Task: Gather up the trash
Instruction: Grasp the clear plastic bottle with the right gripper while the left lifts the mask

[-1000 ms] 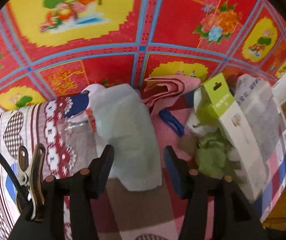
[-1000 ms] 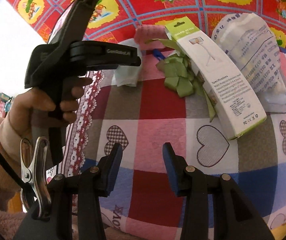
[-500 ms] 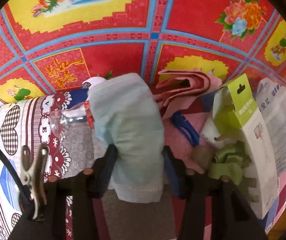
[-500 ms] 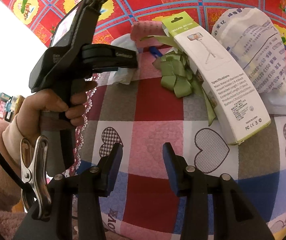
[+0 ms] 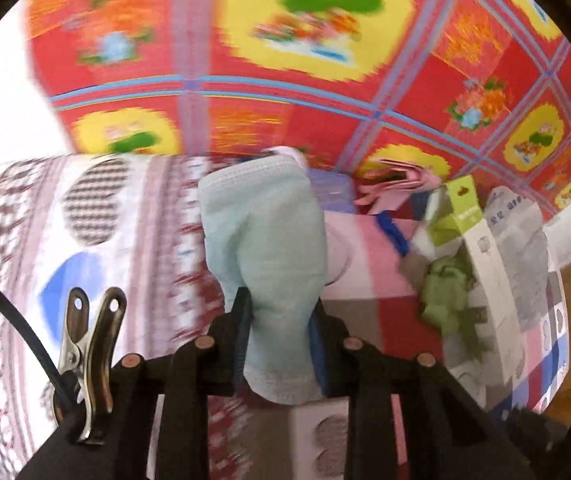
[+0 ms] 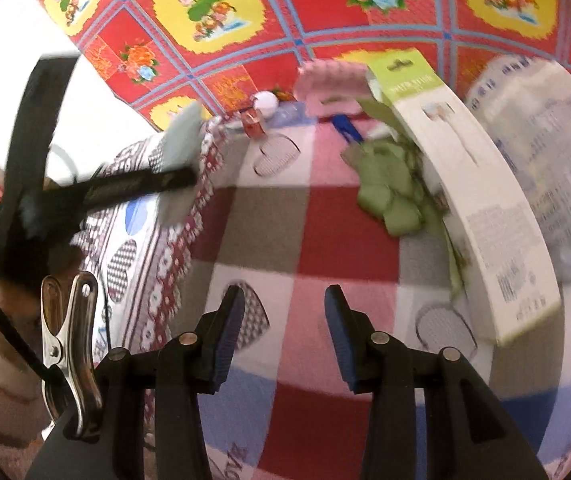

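A pale blue face mask [image 5: 265,248] stands up between the jaws of my left gripper [image 5: 279,332]; they are closing and the pads press on its lower part. In the right wrist view that same mask [image 6: 181,140] shows at the left, off the table's left edge, held by the left gripper [image 6: 173,178] in a person's hand. My right gripper [image 6: 283,336] hangs open over the checked heart tablecloth [image 6: 305,240] with nothing between its fingers. A white and green box [image 6: 469,184], a green ribbon [image 6: 389,184] and a printed plastic bag [image 6: 545,152] lie at the right.
A pink folded cloth [image 6: 333,80], a blue strip [image 6: 345,128] and a small clear bottle with a white cap [image 6: 265,110] lie at the table's far edge. The floor has a red and yellow flower-patterned covering [image 6: 285,12]. A white wall [image 6: 85,112] stands at the left.
The left gripper has shut on the face mask and carried it left, away from the pile. Behind where it lay, a small bottle now shows. The right gripper has shifted slightly.
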`<state>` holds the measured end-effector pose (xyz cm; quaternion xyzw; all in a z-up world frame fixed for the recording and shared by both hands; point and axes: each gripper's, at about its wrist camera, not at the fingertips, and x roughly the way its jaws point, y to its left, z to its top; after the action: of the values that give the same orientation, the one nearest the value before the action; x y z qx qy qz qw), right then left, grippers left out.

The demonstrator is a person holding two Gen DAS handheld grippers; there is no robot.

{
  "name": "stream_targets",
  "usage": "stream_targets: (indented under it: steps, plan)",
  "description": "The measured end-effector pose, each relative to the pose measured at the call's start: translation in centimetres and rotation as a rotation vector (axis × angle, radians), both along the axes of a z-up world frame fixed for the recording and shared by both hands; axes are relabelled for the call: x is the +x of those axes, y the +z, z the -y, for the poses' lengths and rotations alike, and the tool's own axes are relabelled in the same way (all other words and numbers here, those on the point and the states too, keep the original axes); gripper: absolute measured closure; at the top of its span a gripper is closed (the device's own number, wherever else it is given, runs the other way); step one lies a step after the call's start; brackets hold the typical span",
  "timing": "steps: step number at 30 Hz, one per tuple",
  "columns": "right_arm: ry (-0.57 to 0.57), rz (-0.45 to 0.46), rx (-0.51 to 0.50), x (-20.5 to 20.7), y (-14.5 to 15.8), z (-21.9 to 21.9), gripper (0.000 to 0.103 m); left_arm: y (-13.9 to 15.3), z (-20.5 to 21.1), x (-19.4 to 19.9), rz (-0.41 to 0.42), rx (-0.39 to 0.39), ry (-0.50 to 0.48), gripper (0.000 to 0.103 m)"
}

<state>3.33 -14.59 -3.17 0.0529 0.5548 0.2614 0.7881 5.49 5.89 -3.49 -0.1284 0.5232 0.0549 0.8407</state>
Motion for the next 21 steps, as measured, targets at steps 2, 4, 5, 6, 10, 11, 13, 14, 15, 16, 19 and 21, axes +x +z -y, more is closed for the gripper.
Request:
stream_targets:
  steps: [2,4,5,6,10,11,13,14,15,16,19,21]
  plan:
    - [0.005,0.009,0.01,1.0,0.0,-1.1,0.06,0.4,-1.6,-1.7,-0.004,0.003,0.042,0.076]
    - [0.012,0.011,0.032,1.8,0.1,-2.3,0.06,0.6,-3.0,-3.3,-0.006,-0.001,0.08,0.076]
    - [0.015,0.011,0.042,2.4,0.2,-2.9,0.06,0.8,-3.5,-4.1,-0.005,0.0,0.101,0.076]
    - [0.012,0.007,0.049,2.9,0.3,-3.5,0.06,1.1,-3.7,-4.6,-0.005,0.001,0.117,0.076]
    - [-0.019,0.002,0.062,5.8,-0.1,-6.1,0.058,1.9,-5.1,-6.4,0.002,0.005,0.185,0.076]
    - [-0.035,0.001,0.068,6.5,-0.2,-6.8,0.056,2.0,-5.7,-6.9,0.002,0.006,0.201,0.076]
    - [-0.076,0.006,0.098,7.8,-0.3,-7.9,0.049,2.1,-6.7,-7.7,0.003,0.009,0.223,0.076]
    - [-0.104,0.007,0.115,8.6,-0.4,-8.6,0.044,2.1,-7.2,-8.4,-0.001,0.01,0.239,0.076]
    - [-0.12,0.01,0.122,9.0,-0.4,-9.0,0.042,2.1,-7.5,-8.8,-0.008,0.009,0.25,0.076]
    - [-0.139,0.017,0.123,9.5,-0.6,-9.5,0.042,2.0,-7.8,-9.1,-0.014,0.007,0.262,0.076]
    - [-0.217,0.021,0.102,11.1,-1.1,-11.0,0.041,2.2,-8.6,-10.7,-0.008,0.012,0.288,0.076]
    - [-0.259,0.023,0.085,11.7,-1.4,-11.6,0.041,2.2,-9.1,-11.5,-0.008,0.019,0.302,0.076]
